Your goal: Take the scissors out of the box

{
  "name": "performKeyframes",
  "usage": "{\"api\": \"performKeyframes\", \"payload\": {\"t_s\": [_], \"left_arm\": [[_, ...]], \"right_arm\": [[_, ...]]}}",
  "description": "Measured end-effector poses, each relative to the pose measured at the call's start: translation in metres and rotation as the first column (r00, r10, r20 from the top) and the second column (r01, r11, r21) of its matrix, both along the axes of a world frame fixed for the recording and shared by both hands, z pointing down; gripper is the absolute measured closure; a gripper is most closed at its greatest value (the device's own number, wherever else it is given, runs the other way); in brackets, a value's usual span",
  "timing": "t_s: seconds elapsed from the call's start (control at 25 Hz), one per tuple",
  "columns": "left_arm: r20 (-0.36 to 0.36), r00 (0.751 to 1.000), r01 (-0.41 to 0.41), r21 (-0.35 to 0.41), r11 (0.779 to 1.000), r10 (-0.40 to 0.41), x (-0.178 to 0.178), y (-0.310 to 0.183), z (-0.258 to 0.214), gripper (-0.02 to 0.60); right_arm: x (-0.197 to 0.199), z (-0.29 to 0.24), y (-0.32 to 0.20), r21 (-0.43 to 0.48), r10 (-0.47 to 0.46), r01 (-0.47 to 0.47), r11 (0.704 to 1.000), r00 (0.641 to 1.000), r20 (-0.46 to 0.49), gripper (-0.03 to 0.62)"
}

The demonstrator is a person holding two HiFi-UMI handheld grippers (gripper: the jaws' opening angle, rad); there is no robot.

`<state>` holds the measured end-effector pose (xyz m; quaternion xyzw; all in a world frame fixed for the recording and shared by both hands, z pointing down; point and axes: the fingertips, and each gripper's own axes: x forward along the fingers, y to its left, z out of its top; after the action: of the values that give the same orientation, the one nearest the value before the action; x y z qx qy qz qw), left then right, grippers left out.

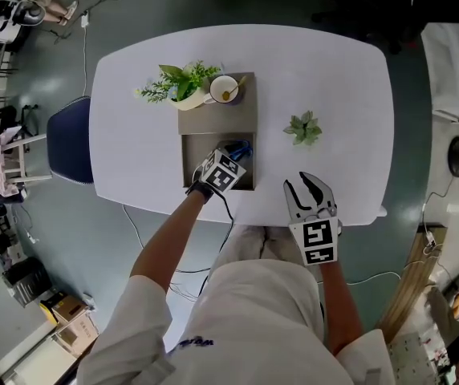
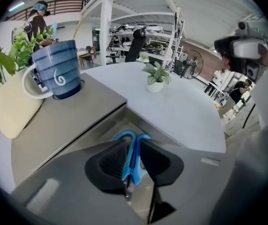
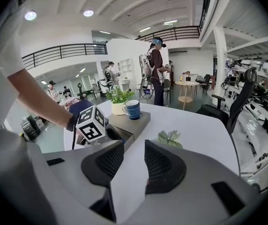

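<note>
Blue-handled scissors (image 2: 133, 164), clamped in the left gripper (image 2: 133, 144), are contained in the grey box (image 2: 103, 122) beneath it. Right gripper (image 3: 134, 158) is held wide, empty.

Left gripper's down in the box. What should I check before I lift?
1. Left gripper closed on the scissors: ok, the blue handles sit between its jaws.
2. Grip firmness: cannot tell.
3. Blades free of the box walls: cannot tell, hidden behind the jaws.
4. Space above the open compartment: ok, the mug stands beyond it on the covered half.
5. Right gripper out of the way: ok, open and empty over the table beside the box.
</note>
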<state>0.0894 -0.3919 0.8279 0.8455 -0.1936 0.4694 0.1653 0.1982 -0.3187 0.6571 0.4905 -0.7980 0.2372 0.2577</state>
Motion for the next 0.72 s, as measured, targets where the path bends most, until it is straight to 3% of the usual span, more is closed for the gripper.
{"api": "performKeyframes", "payload": {"t_s": [0.2,0.44,0.72], "left_arm": [[0.05,0.998,-0.027,0.031,0.999,0.026,0.001,-0.001,0.002,0.499],[0.083,0.997,0.004,0.001,1.0,-0.004,0.0,-0.003,0.003,0.5],[0.122,0.992,-0.017,-0.042,0.999,0.022,0.002,-0.004,0.005,0.502]], "right_arm": [[-0.005,0.01,-0.002,-0.019,0.005,-0.005,1.0,1.0,0.02,0.459],[-0.028,0.02,-0.003,-0.039,-0.031,0.033,0.999,0.999,0.042,0.472],[-0.036,0.021,-0.004,-0.035,-0.066,0.067,0.997,0.997,0.031,0.479]]}}
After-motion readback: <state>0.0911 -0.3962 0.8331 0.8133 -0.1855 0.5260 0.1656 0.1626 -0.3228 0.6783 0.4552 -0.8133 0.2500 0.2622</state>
